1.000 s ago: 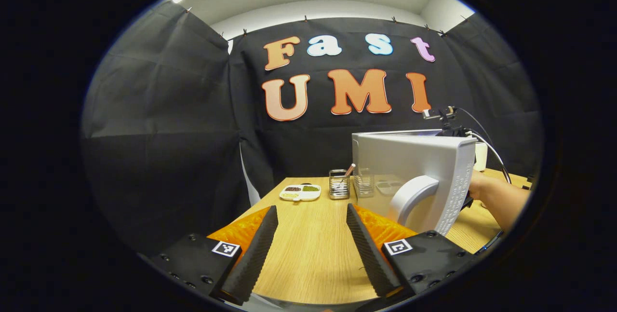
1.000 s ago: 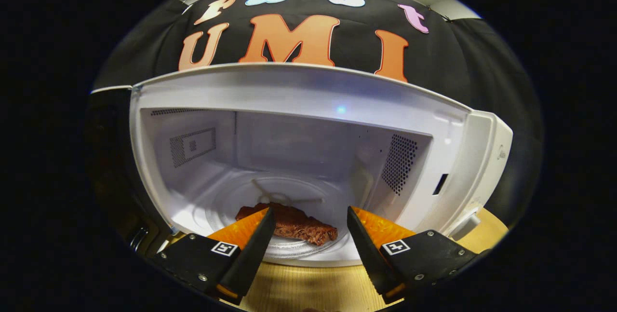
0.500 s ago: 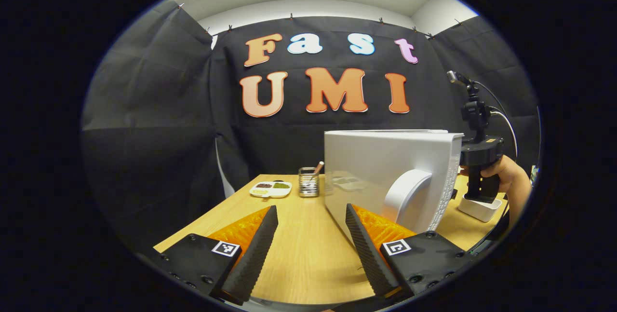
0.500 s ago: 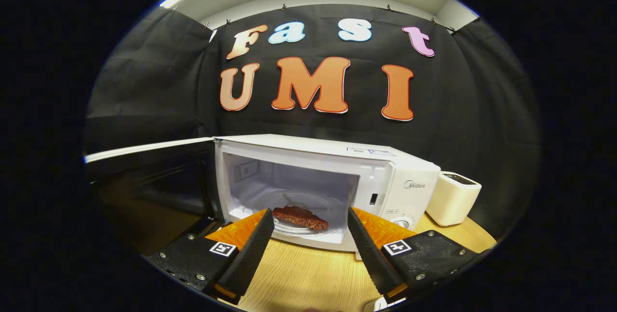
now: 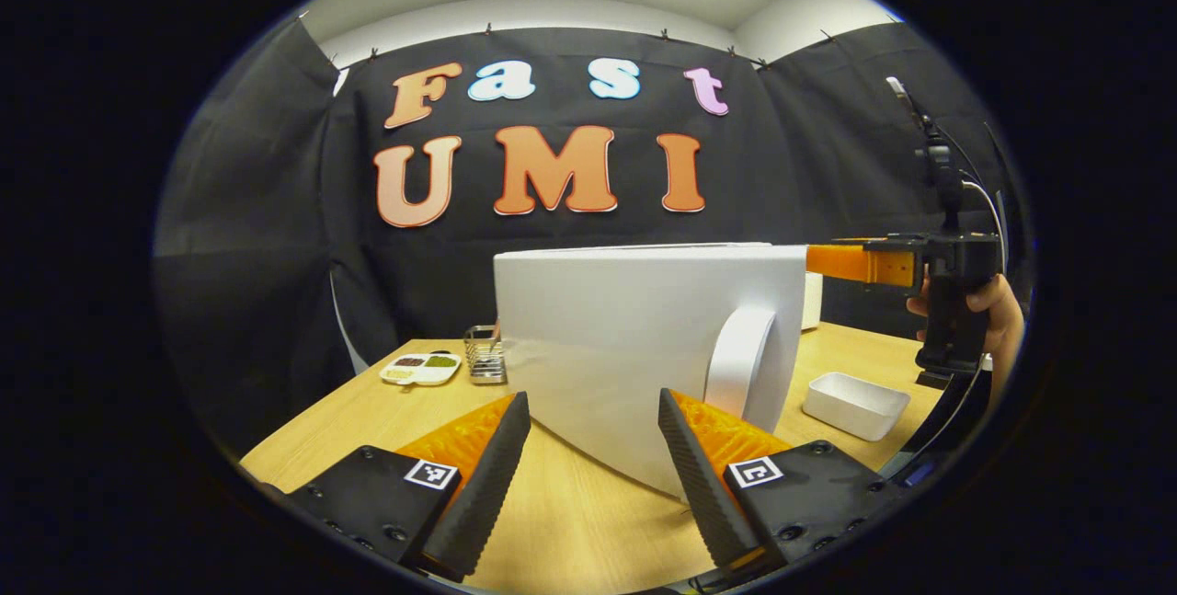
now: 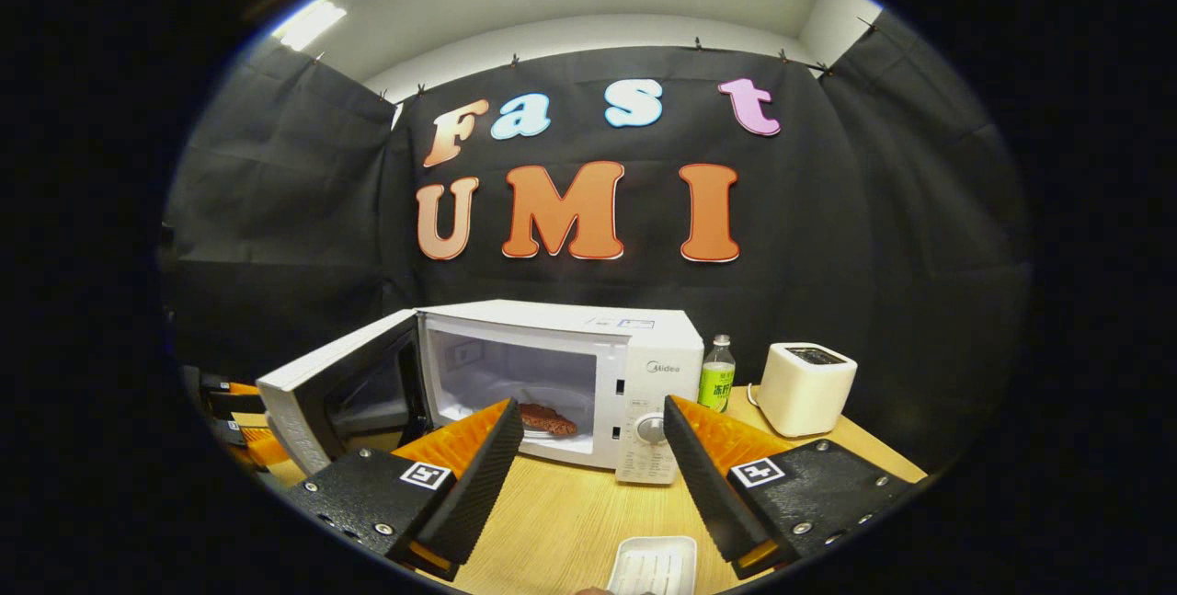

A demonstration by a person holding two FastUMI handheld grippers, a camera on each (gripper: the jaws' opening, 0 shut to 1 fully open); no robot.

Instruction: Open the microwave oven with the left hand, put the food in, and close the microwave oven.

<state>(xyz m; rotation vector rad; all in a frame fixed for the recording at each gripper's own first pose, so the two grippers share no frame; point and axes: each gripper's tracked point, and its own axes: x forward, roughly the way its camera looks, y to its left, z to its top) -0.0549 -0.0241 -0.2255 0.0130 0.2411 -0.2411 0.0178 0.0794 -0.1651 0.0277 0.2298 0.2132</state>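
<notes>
Left gripper (image 5: 588, 466): jaws spread wide, nothing between them, low over the wooden table (image 5: 588, 531). Straight ahead of its fingers stands the microwave door (image 5: 634, 337), swung open, outer white face toward this camera. The curved door handle (image 5: 740, 365) sits just above and beyond the right-hand finger, no contact visible. Far ahead-left on the table: a small divided dish (image 5: 420, 368) with coloured fillings, next to it a wire utensil holder (image 5: 484, 356). Ahead-right, past the door: an empty white rectangular tray (image 5: 855, 404).

Right gripper (image 6: 593, 475): also released, fingers well apart, holding nothing. In the left gripper view it shows at far right (image 5: 864, 264), held by a hand (image 5: 998, 319), above the white tray.

From the right gripper view, the microwave oven (image 6: 561, 374) sits ahead, well clear of the fingertips, cavity open. The food (image 6: 547, 417), a brown piece, lies on the turntable inside, visible just beyond the left-hand fingertip. Door hangs open off the cavity's left side. Right of the microwave: a bottle with a green label (image 6: 716, 374), then a cream toaster (image 6: 806, 388). White tray directly below, between the fingers, at the near table edge.
</notes>
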